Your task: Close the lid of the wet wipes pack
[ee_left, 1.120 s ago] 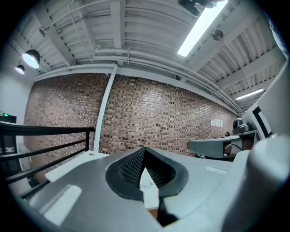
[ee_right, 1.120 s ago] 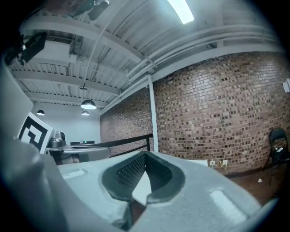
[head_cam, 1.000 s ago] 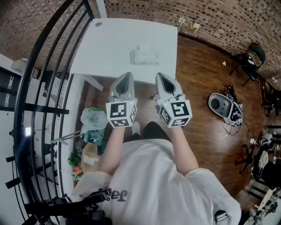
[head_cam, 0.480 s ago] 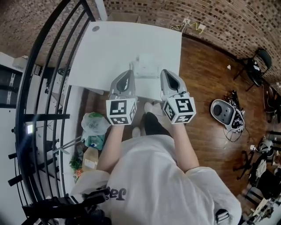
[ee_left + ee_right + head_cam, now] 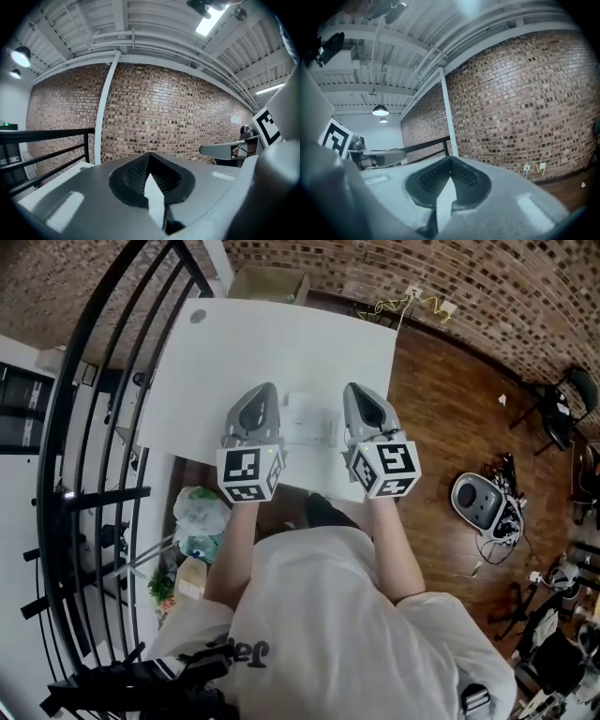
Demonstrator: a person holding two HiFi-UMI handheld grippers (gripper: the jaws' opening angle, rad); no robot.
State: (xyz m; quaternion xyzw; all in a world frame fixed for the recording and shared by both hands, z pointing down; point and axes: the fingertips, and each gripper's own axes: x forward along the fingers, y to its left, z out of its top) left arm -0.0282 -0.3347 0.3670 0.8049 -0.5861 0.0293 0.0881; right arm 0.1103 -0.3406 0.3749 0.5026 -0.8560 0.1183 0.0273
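Observation:
The wet wipes pack [image 5: 310, 424] is a pale, flat packet on the white table [image 5: 281, 343], close to the table's near edge. Whether its lid is up is too small to tell in the head view. My left gripper [image 5: 265, 390] hovers just left of the pack and my right gripper [image 5: 355, 390] just right of it. Neither touches the pack. In the left gripper view the left gripper [image 5: 150, 155] has its jaws together, empty, aimed at the brick wall. The right gripper [image 5: 450, 160] in its own view looks the same. Neither gripper view shows the pack.
A black railing [image 5: 89, 427] runs along the left of the table. A cardboard box [image 5: 270, 282] sits behind the table and a yellow cable [image 5: 412, 304] lies by the wall. Plastic bags [image 5: 197, 514] lie under the table's left. A grey device [image 5: 478, 502] rests on the wooden floor.
The table and pack have come closer in the head view. Both grippers moved forward from in front of the table edge to either side of the pack.

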